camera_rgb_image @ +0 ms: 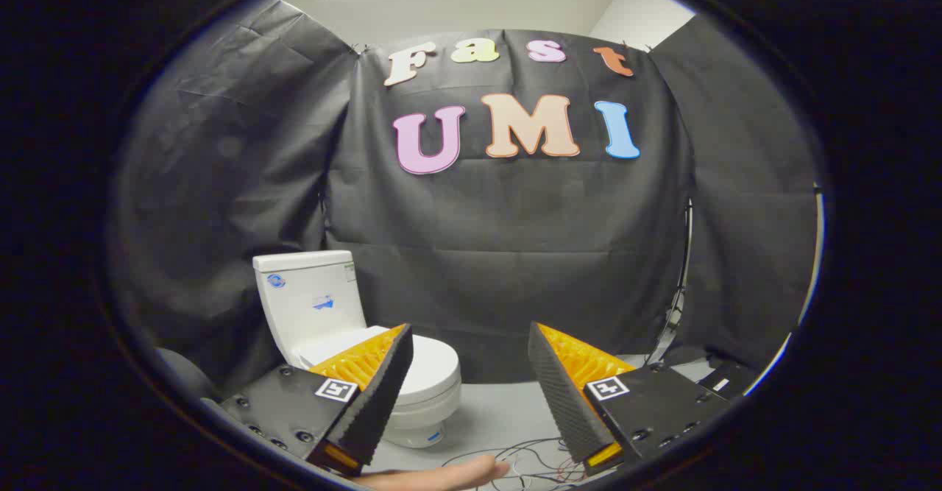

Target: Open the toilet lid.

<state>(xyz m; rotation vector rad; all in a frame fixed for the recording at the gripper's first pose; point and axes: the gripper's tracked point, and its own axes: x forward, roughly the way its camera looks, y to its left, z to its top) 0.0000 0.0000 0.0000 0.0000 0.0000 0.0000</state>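
A white toilet stands on the floor against the black cloth wall, with its tank [309, 299] upright at the back. Its lid [430, 366] lies flat and closed over the bowl. My gripper [471, 333] hangs well short of it with the fingers spread wide and nothing between them. The left finger [375, 388] overlaps the near left part of the lid in the picture, hiding part of the seat. The right finger [563, 388] is off to the right of the toilet, over bare floor.
Loose thin cables [526, 458] lie on the grey floor ahead of the fingers. A person's hand [441, 474] shows just below the fingers. More cables [681, 292] hang down the cloth wall at the right, by a dark box [725, 380] on the floor.
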